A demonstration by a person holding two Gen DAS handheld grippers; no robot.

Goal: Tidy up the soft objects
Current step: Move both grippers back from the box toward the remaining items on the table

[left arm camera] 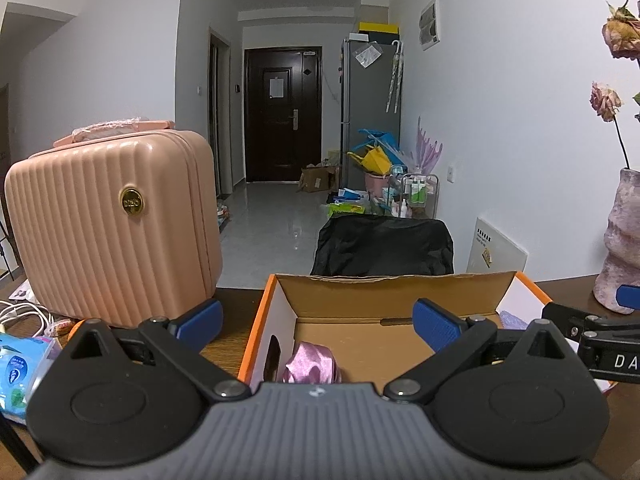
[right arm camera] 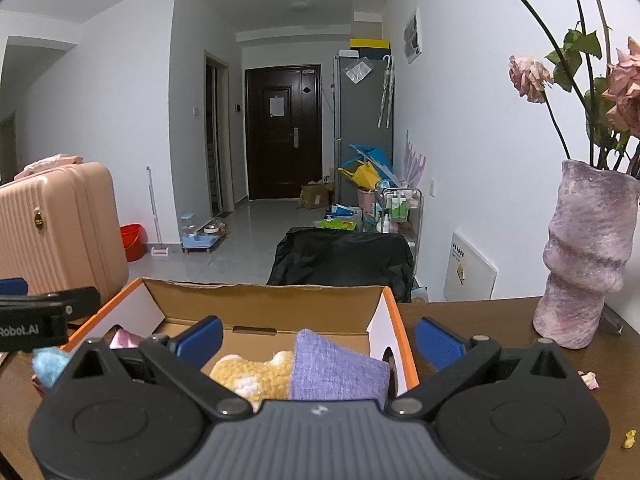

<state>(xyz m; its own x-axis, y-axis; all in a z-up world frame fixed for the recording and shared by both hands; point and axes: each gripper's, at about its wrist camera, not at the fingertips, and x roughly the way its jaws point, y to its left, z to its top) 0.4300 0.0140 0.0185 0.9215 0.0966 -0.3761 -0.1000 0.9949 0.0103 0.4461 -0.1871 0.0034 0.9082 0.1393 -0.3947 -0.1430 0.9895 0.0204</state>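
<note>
A: We're at a dark wooden table [right arm camera: 472,320] facing a long hallway with a dark door [left arm camera: 283,120] at its far end. The biggest thing near us is the pink ribbed suitcase [left arm camera: 112,224], standing on the table to the left of the box.

B: Then the orange-edged cardboard box [right arm camera: 394,316], open at the top, right in front of both our grippers. To its right stands the mottled pink vase [right arm camera: 584,256] with dried roses, well apart from the box.

A: What's in the box?

B: In the right wrist view we see a purple knit cloth [right arm camera: 336,372] leaning against the right wall and a yellow plush toy [right arm camera: 256,376] just beside it. In the left wrist view a shiny pink satin piece [left arm camera: 312,364] sits at the left end, near the handle hole.

A: And our grippers?

B: Our left gripper [left arm camera: 316,320] is spread wide and carries nothing; it hovers over the box's left end. Our right gripper [right arm camera: 318,338] is equally wide apart and empty, above the cloth and toy.

A: How would these handle?

B: We judge them all light and floppy. The satin looks slippery, so we'd pinch a bunched fold, not a flat face. The knit cloth should grip well at its upper edge; the plush would squash, so we'd take its thickest part.

A: Anything outside the box?

B: A small blue fluffy thing [right arm camera: 46,364] at the left edge of the right view; we can't tell what it is.
</note>
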